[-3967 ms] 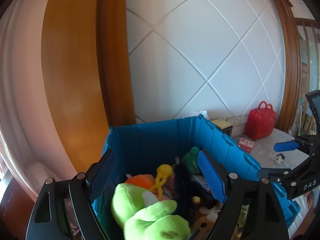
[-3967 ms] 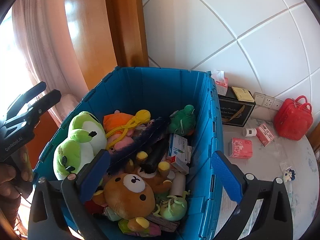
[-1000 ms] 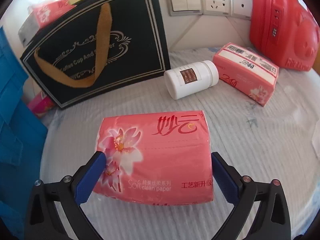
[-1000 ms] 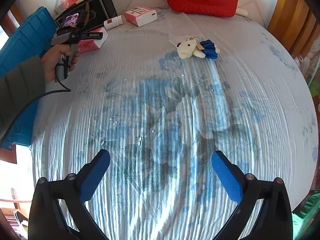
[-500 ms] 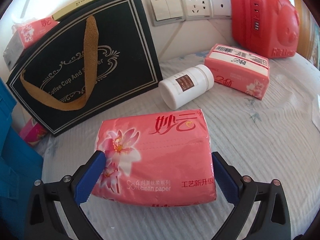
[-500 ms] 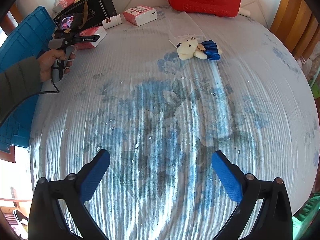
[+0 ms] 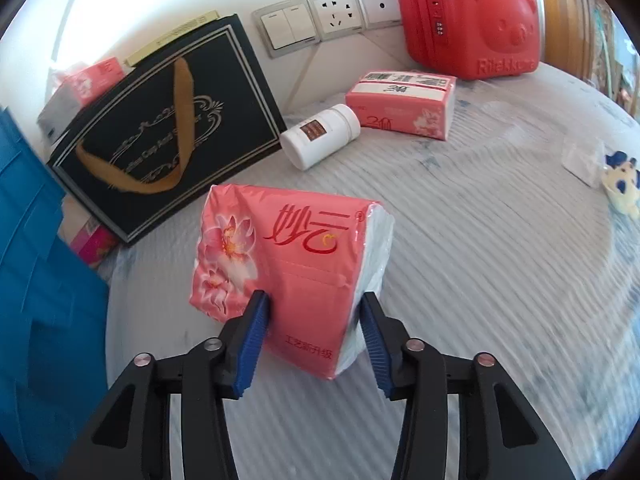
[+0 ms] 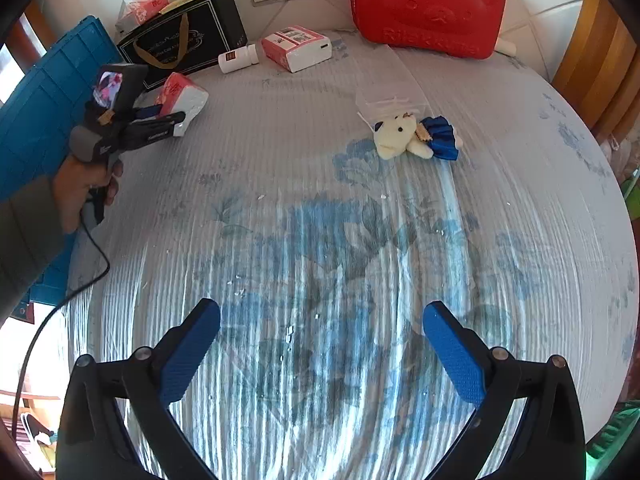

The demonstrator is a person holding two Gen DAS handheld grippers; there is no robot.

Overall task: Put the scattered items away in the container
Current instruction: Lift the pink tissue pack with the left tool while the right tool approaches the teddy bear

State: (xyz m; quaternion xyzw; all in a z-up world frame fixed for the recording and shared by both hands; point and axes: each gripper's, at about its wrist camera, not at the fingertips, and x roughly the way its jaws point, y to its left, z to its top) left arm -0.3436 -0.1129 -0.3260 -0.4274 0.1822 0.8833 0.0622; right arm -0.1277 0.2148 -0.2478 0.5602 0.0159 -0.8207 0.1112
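My left gripper [image 7: 313, 304] is closing its jaws on a pink tissue pack [image 7: 288, 264], and the blue pads press into its two sides near the front end. The pack is squeezed and tipped up off the bedsheet. In the right wrist view the same pack [image 8: 184, 94] sticks out of the left gripper [image 8: 168, 120], next to the blue container [image 8: 44, 92]. The container's wall [image 7: 36, 320] fills the left edge of the left wrist view. My right gripper [image 8: 321, 312] hangs open over the flowered bedsheet with nothing between its fingers.
A white bottle [image 7: 320, 136], a second tissue pack [image 7: 400, 104], a black paper bag [image 7: 160, 128] and a red bear case [image 7: 468, 16] lie by the wall. A small bear toy in a blue dress [image 8: 412, 140] lies mid-bed. A person's hand [image 8: 84, 188] holds the left gripper.
The left jaws went from wide apart to pressing on the tissue pack, and the pack tipped and turned. The right gripper drifted a little towards the bear toy, still open.
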